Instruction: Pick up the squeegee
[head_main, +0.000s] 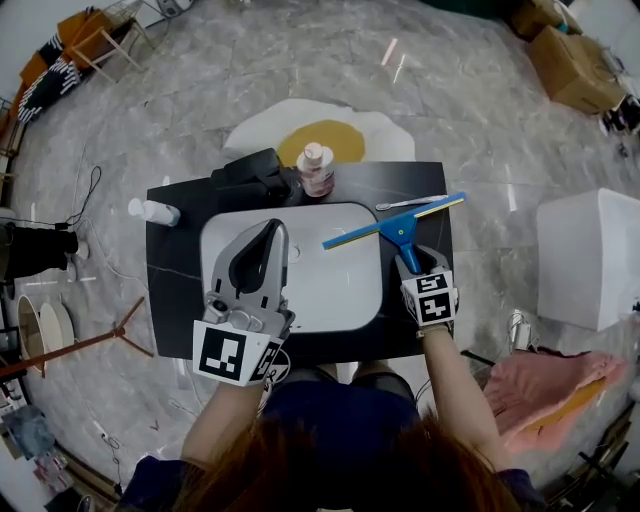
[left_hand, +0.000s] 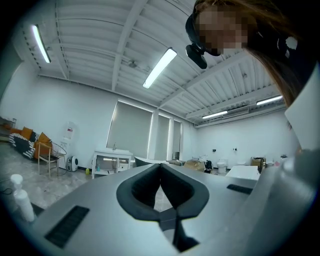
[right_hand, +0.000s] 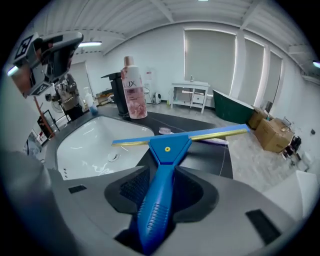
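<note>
My right gripper (right_hand: 162, 172) stood wide, tilted downward, with the blue handle of the squeegee (right_hand: 167, 145) lying between its jaws. I could see open space along both pads, so nothing was clamped. The squeegee rested on the dark counter (head_main: 175, 270) straight ahead of that gripper. Its blade ran crosswise beyond the jaw tips, with the left end reaching over the rim of the white basin (head_main: 340, 290). My left gripper (head_main: 268, 232) hovered above the basin off to the other side, its jaws together on nothing.

The handle tapers and looks slick. I judged that closing on the narrowing part might squeeze it forward out of the jaws rather than seat it. The handle also sat slightly nearer one pad, so that pad would likely touch first. It could then swing the blade round, tipping the overhanging end into the basin.

A slim brush (right_hand: 165, 131) lay just beyond the blade, and any forward shove could knock it along the counter. A grip far back on the handle could also let the heavier blade end droop on lifting.
</note>
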